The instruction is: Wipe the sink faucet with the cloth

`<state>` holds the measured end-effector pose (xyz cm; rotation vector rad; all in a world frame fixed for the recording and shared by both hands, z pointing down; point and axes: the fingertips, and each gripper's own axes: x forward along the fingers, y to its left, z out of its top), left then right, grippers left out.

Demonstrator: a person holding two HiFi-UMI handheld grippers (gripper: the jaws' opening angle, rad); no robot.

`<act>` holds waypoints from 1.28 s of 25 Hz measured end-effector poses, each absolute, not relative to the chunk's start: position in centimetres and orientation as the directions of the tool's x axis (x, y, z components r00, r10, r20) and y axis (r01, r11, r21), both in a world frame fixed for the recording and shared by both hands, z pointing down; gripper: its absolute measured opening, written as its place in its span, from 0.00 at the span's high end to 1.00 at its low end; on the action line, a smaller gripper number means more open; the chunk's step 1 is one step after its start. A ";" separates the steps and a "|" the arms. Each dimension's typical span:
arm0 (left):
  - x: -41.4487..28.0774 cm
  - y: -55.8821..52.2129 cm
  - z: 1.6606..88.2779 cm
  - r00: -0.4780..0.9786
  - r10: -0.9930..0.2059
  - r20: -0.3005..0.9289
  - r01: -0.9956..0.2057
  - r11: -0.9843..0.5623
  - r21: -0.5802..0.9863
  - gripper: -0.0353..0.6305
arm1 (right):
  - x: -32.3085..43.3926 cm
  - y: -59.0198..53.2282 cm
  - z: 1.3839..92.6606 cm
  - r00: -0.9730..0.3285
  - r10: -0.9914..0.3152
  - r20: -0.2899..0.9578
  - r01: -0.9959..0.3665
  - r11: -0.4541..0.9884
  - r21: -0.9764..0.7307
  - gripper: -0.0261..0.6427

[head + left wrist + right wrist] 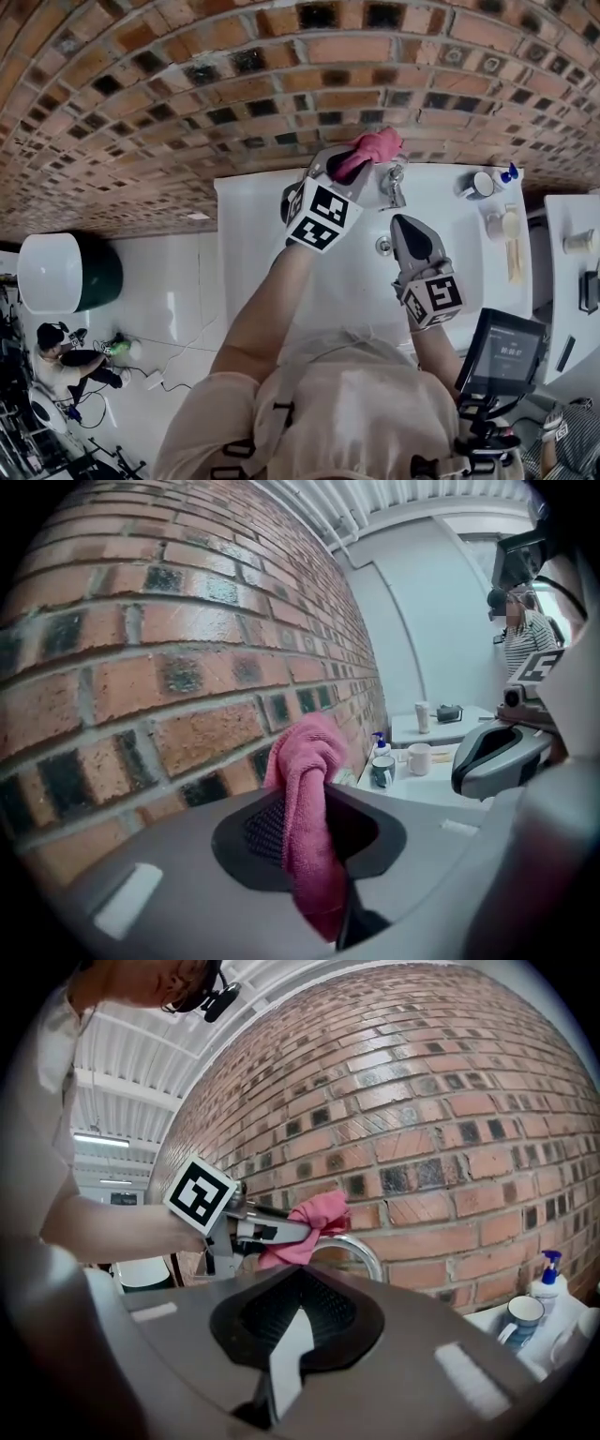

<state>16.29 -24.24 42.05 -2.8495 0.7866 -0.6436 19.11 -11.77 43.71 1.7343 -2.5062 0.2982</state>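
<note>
Pink cloth sits bunched at the top of the faucet's curved spout, right by the brick wall — pinched tight in the left gripper's jaws. The right gripper hangs empty over the white sink, jaws pressed together — just short of the faucet.

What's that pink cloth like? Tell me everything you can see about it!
The cloth is pink, soft and fuzzy, like a small towel. It is bunched up, not spread flat. The left gripper pinches it between its jaws. One crumpled end sticks out past the tips and the rest hangs down between the pads. It is close to the brick wall, above the sink. It seems to rest against the top of the faucet.
</note>
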 end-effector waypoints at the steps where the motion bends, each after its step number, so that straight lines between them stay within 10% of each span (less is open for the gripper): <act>1: 15.6 -24.4 42.4 0.770 -0.523 0.366 -0.480 -0.852 -0.208 0.82 | 19.0 -11.8 43.8 -0.359 -0.917 0.176 -0.932 0.343 -0.115 0.97; 12: 10.3 -25.1 51.0 0.666 -0.556 0.497 -0.602 -0.794 -0.084 0.83 | 18.3 -12.3 43.8 -0.377 -0.909 0.179 -0.926 0.362 -0.110 0.97; 17: 9.9 -25.6 43.8 0.666 -0.673 0.321 -0.661 -0.732 -0.163 0.83 | 18.7 -12.1 43.7 -0.364 -0.916 0.169 -0.931 0.351 -0.104 0.97; 25: 19.7 -22.4 38.5 0.786 -0.548 0.287 -0.457 -0.827 -0.327 0.83 | 19.2 -11.4 43.6 -0.355 -0.920 0.165 -0.934 0.342 -0.106 0.97; 32: 22.9 -20.2 44.1 0.819 -0.458 0.347 -0.449 -0.887 -0.110 0.83 | 21.2 -10.7 44.6 -0.329 -0.927 0.177 -0.942 0.311 -0.123 0.97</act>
